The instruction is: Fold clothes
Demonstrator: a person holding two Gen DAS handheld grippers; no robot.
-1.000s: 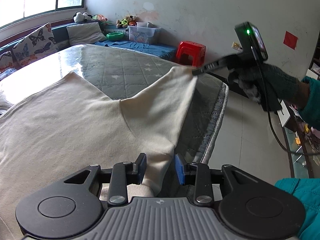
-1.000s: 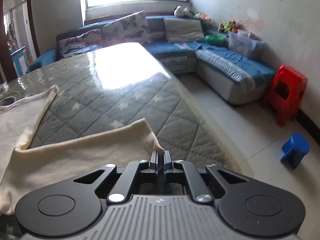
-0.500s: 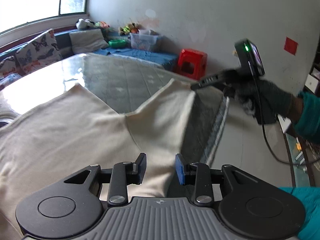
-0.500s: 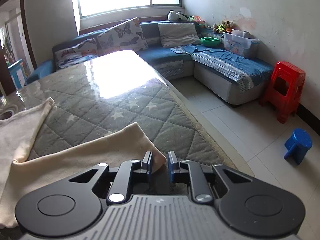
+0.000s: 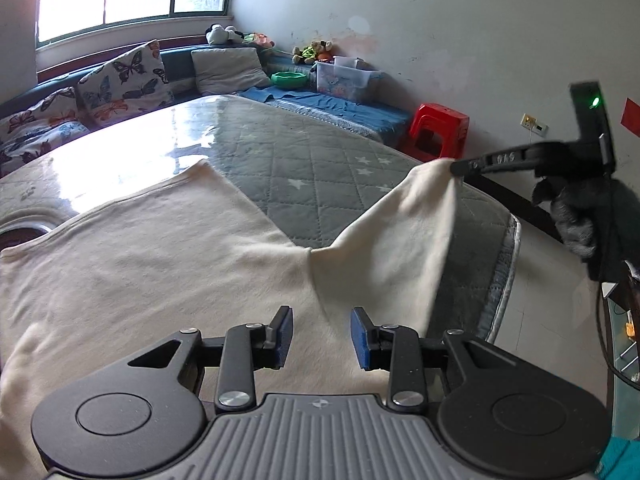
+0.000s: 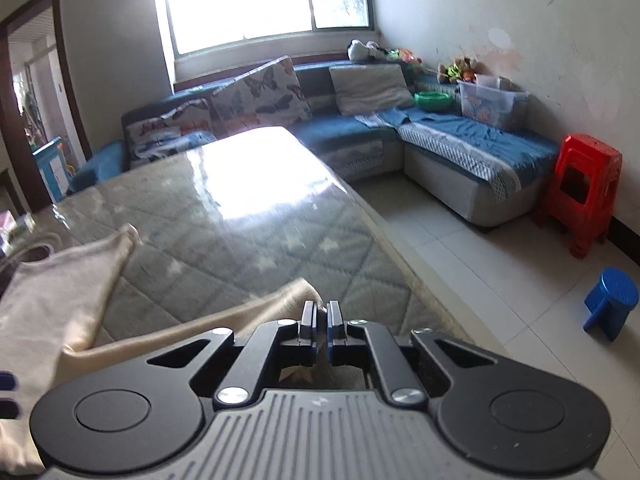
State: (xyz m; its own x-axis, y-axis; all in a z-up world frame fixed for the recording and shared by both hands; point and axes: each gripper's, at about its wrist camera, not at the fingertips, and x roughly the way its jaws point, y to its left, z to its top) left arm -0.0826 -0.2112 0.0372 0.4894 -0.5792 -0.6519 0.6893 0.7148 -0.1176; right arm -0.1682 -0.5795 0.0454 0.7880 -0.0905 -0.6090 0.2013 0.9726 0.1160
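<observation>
The cream garment (image 5: 168,264) lies spread on the quilted table (image 5: 320,168), with one sleeve end at the right edge. The right gripper (image 6: 320,316) is closed on this sleeve end and lifts it. The left gripper (image 5: 320,336) is open above the cloth, holding nothing. I would carry the sleeve inward over the body, keeping it taut

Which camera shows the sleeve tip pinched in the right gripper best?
The left wrist view: the right gripper is seen side-on, shut on the cream garment's raised sleeve tip. The right wrist view shows only cloth bunched behind its own closed fingers.
</observation>
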